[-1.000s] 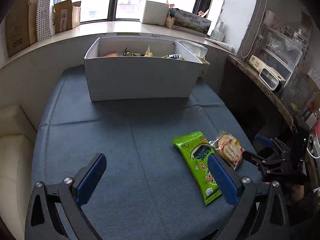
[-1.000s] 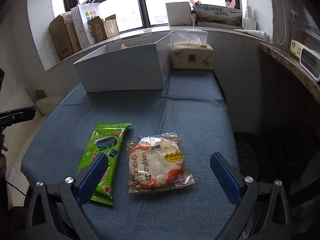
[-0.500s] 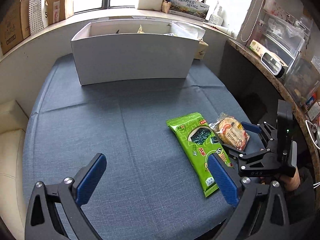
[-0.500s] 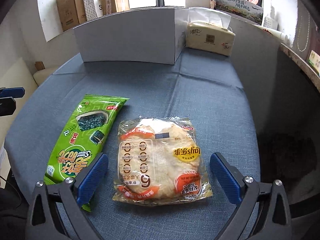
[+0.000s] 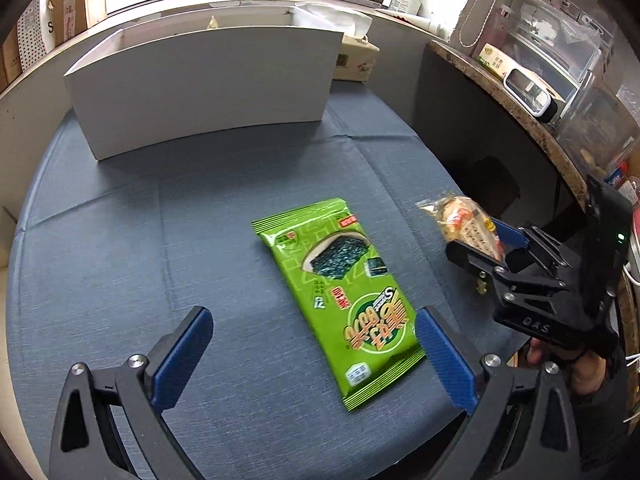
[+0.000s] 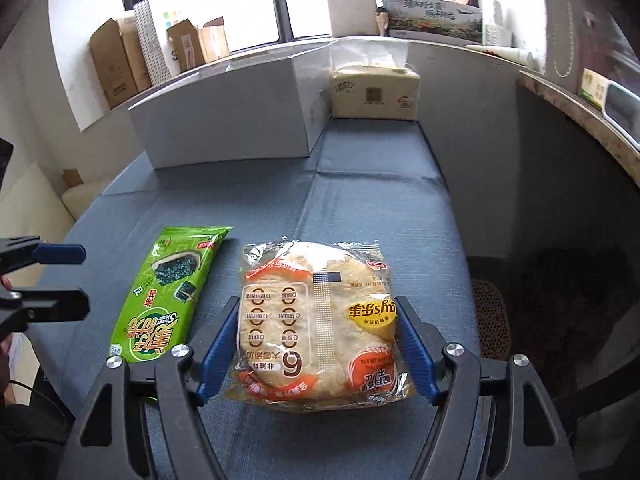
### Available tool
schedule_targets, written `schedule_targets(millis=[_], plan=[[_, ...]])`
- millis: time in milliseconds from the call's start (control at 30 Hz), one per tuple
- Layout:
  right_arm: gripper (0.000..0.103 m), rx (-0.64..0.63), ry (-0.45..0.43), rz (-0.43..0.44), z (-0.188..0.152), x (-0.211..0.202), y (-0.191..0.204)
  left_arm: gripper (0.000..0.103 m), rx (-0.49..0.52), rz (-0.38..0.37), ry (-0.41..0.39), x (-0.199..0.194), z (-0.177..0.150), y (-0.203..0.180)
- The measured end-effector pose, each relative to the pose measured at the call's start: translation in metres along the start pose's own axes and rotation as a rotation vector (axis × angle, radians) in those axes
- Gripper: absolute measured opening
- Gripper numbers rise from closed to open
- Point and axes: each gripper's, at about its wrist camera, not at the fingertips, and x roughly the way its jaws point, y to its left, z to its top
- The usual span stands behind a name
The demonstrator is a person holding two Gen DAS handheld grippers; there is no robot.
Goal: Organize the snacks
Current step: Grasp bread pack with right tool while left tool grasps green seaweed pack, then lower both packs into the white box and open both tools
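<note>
The right gripper has its two blue pads pressed against either side of the clear-wrapped bread packet, clamped on it; in the left wrist view that packet sits lifted and tilted off the blue cushion, held out past the cushion's right edge. The left gripper is spread wide with nothing between its pads, hovering low over the cushion; its right pad is just beside the near corner of the green seaweed snack pack, whether touching cannot be told. That green pack lies flat on the cushion, just to the left of the held bread packet.

Farther back stands the white box, open at the top, at the far end of the cushion against the window ledge. From this low angle its front wall hides nearly all of the inside; only a small yellowish tip of something pokes above the rim, and what else lies in it cannot be told. Just to the right of the box sits a tissue pack with a white tissue sticking out of its top. On the ledge behind are brown cardboard boxes and a long printed carton
</note>
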Motion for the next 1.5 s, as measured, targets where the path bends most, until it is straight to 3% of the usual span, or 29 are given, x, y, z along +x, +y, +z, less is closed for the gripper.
schedule_targets(millis=[300,433,533,600,700,867,1067,1233,1500], plan=[[0.078,0.109,-0.097,-0.091,-0.010,-0.053,-0.029,0.103,-0.055,0.141,0.056,0.046,0.017,-0.038],[0.078,0.139,-0.098,-0.093,-0.014,-0.056,-0.038,0.103,-0.072,0.171,0.085,0.061,0.015,-0.037],[0.078,0.140,-0.087,-0.090,-0.015,-0.052,-0.036,0.103,-0.055,0.242,0.104,0.067,0.015,-0.036],[0.078,0.134,-0.083,-0.082,-0.016,-0.049,-0.033,0.102,-0.051,0.234,0.095,0.065,0.015,-0.034],[0.078,0.123,-0.067,-0.077,-0.018,-0.044,-0.027,0.081,-0.019,0.225,0.070,0.056,0.014,-0.032],[0.078,0.112,-0.065,-0.057,-0.018,-0.041,-0.019,0.076,-0.013,0.201,0.062,0.043,0.011,-0.026],[0.078,0.107,-0.073,-0.029,-0.014,-0.042,-0.011,0.076,-0.011,0.189,-0.020,0.004,0.010,-0.005],[0.078,0.087,-0.093,0.020,0.005,-0.039,0.003,0.076,-0.020,0.195,-0.119,-0.034,0.030,0.015],[0.077,0.034,-0.187,0.140,0.106,-0.023,0.038,0.077,-0.004,0.192,-0.321,-0.102,0.106,0.065]])
